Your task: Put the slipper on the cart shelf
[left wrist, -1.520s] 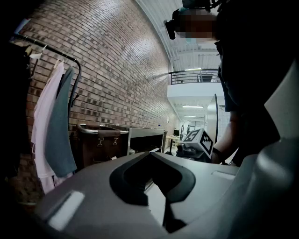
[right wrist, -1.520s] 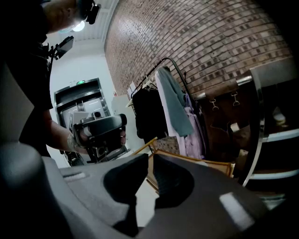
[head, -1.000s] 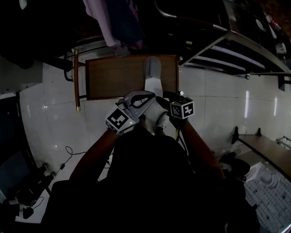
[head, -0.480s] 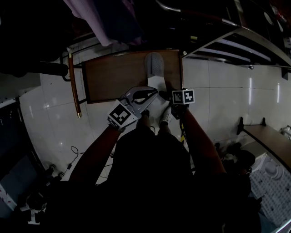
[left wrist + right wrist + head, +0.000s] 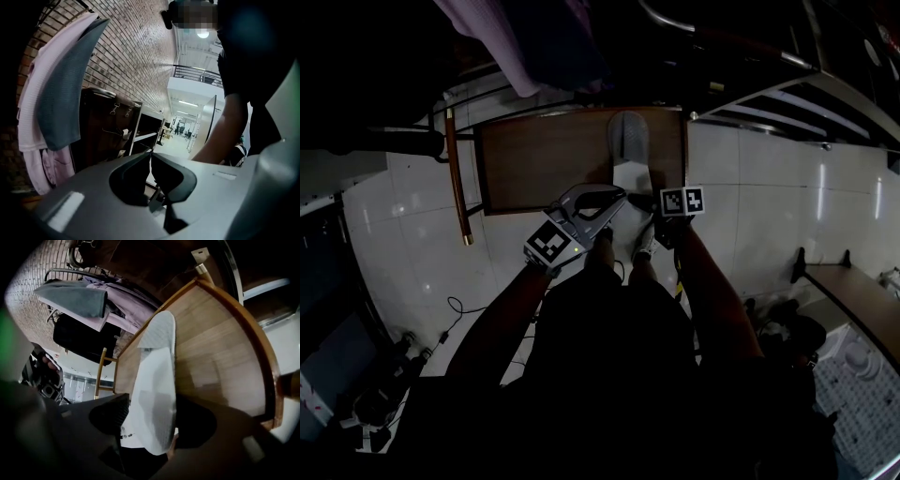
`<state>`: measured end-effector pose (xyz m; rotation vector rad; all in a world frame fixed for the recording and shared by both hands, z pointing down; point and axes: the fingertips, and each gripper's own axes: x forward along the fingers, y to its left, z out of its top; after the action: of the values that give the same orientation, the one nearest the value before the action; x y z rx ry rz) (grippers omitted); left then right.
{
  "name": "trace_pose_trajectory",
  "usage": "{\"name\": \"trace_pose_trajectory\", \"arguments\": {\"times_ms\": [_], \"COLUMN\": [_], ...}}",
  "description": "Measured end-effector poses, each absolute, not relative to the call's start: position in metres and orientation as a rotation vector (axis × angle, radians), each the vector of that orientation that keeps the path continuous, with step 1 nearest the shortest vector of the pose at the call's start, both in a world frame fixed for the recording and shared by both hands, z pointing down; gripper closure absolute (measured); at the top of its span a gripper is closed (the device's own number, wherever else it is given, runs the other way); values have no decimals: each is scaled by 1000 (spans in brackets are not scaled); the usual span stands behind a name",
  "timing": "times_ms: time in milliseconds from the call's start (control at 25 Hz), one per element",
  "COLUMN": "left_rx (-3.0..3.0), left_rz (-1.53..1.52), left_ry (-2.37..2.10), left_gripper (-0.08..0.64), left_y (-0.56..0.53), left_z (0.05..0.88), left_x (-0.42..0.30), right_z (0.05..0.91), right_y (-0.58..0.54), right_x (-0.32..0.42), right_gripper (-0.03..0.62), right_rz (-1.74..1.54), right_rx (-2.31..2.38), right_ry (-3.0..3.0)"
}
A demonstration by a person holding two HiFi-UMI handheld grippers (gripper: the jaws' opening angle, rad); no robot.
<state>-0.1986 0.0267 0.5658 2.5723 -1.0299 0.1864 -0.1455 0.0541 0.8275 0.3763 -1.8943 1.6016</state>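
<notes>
A pale grey slipper [image 5: 628,150] lies toe-away on the wooden cart shelf [image 5: 544,159], close to its right edge. My right gripper [image 5: 649,208] is at the slipper's heel. In the right gripper view the slipper [image 5: 154,376] runs between the jaws of the right gripper [image 5: 154,414], which stand wide apart and do not press on it; the shelf [image 5: 220,348] lies under it. My left gripper [image 5: 615,195] hovers just left of the heel. Its tips meet in the left gripper view [image 5: 150,153], with nothing held.
Pink and grey clothes [image 5: 525,47] hang over the shelf's far side. A wooden rail [image 5: 455,178] stands at the cart's left. Dark metal shelving [image 5: 787,94] sits to the right. The person's shoes [image 5: 642,246] and a cable [image 5: 459,309] are on the white tiled floor.
Both grippers have drawn back a little toward the person, so more of the slipper's heel shows. The slipper stays on the shelf.
</notes>
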Motion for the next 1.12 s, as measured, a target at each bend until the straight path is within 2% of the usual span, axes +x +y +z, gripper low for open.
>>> {"name": "trace_pose_trajectory", "arguments": {"times_ms": [120, 160, 240, 480, 880, 1120], "left_rx": [2552, 2547, 2542, 2512, 2565, 2674], "left_rz": [186, 187, 190, 187, 179, 187], "left_ry": [-1041, -1044, -1049, -1071, -1049, -1007], "left_gripper": [546, 546, 545, 546, 548, 549], "left_y": [25, 24, 23, 21, 13, 9], "left_z": [570, 571, 574, 579, 560, 531], "left_x": [-204, -205, -209, -216, -203, -185], "right_z": [835, 838, 842, 828, 774, 707], "right_y": [57, 58, 61, 60, 36, 22], "right_x": [-150, -151, -152, -162, -148, -132], "right_gripper": [309, 331, 434, 516, 526, 526], "right_rz": [1583, 1568, 1534, 1502, 1411, 1391], "right_rx": [347, 339, 329, 311, 398, 493], "right_ry": [-1877, -1869, -1857, -1928, -2100, -2244]}}
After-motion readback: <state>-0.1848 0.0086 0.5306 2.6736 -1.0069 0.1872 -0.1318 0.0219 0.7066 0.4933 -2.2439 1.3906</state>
